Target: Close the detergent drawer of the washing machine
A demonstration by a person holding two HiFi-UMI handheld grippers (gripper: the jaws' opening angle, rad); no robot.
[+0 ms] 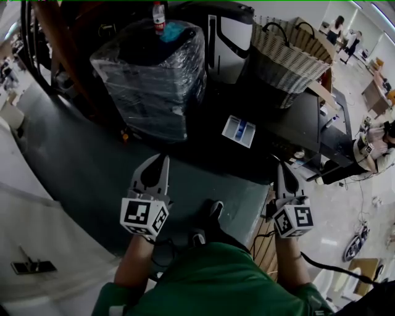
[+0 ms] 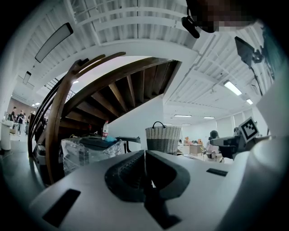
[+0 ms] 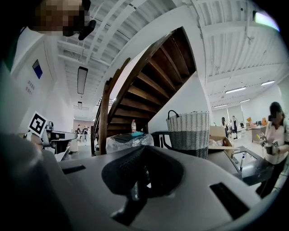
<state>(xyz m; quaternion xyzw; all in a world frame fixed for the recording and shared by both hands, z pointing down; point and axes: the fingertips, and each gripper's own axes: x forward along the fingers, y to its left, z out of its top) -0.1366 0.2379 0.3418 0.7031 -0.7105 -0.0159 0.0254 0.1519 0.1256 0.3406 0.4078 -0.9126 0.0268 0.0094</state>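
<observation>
Two grippers: held low above the dark floor, one on each side of the person's green shirt point(image 1: 216, 281).
Left gripper point(image 1: 162, 163): the jaws are pressed together with nothing between them, as seen in the left gripper view point(image 2: 144, 157).
Right gripper point(image 1: 281, 168): the jaws are likewise shut tight and empty, as seen in the right gripper view point(image 3: 142, 155).
Detergent drawer point(image 1: 239, 131): white with a blue compartment, seen pulled out from the dark washing machine point(image 1: 299, 120); it lies ahead of both grippers and is touched by neither.
Plastic-wrapped appliance point(image 1: 151, 77): placed left of the drawer, with a bottle point(image 1: 159, 15) stood on top.
Wicker basket point(image 1: 287, 52): seen at the machine's far side.
Wooden staircase point(image 2: 86, 94): seen behind the appliance.
</observation>
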